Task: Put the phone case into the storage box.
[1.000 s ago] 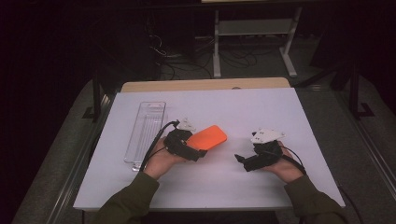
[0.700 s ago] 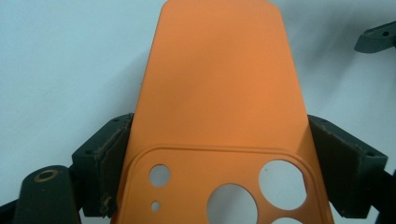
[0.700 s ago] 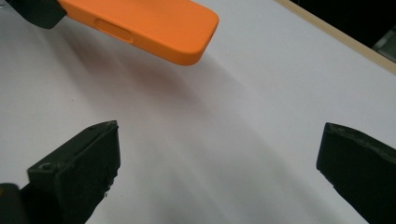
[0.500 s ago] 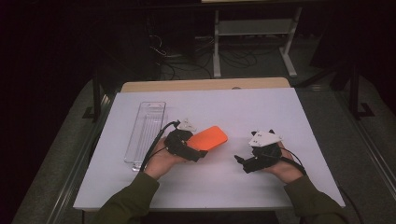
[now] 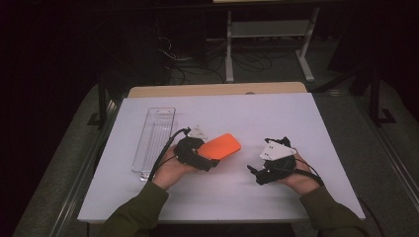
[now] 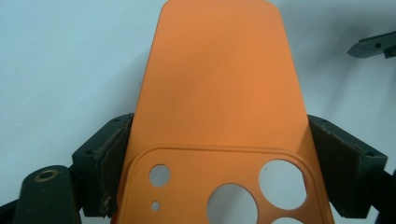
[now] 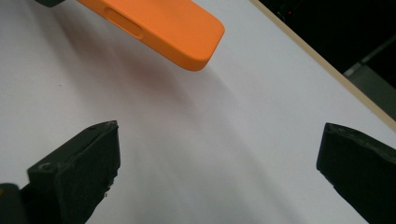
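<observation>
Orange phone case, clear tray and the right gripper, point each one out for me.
orange phone case (image 6: 219,84), left gripper view, on its smooth back.
clear tray (image 5: 154,140), high view, on its ribbed floor.
right gripper (image 7: 219,163), right gripper view, midway between its open fingers.

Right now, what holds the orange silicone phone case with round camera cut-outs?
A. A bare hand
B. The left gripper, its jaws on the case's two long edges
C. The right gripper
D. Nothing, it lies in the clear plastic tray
B: in the left gripper view, the left gripper clamps the orange phone case by both long edges.
</observation>
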The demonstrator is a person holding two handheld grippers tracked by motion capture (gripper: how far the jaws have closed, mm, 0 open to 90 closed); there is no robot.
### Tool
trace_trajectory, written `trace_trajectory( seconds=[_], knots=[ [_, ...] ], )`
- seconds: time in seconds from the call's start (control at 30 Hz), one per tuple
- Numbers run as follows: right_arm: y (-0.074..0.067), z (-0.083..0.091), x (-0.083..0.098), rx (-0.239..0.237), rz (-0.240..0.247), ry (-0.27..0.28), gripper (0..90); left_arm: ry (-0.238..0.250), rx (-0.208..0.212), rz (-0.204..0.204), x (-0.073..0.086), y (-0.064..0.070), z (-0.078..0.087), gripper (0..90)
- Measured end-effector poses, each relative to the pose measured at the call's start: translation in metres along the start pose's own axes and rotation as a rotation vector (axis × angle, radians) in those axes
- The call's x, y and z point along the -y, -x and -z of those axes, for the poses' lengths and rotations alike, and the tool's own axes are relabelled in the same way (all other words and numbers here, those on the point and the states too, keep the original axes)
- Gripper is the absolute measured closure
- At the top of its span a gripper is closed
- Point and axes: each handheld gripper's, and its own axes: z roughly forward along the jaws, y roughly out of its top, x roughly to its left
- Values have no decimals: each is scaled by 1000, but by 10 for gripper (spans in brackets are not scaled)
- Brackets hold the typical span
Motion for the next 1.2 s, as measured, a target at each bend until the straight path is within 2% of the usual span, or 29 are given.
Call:
trace_trajectory(
  seconds=[0.3,0.73,0.77,0.83,1.03,1.2],
  knots=[
    [-6,0,-1,45,74,3,0,0,-2,3,0,0,0,152],
    [-14,-2,0,100,174,8,0,-11,-2,-15,-1,0,0,151],
    [-13,-1,0,106,203,4,0,-11,-2,-15,-1,0,0,152],
    [-14,-2,1,112,219,7,0,-11,-2,-15,-1,0,0,152],
    [-16,-2,1,128,251,14,0,-2,-2,-1,0,1,-1,152],
    [-17,-1,0,140,264,26,0,-5,0,-9,0,1,-1,152]
  ],
)
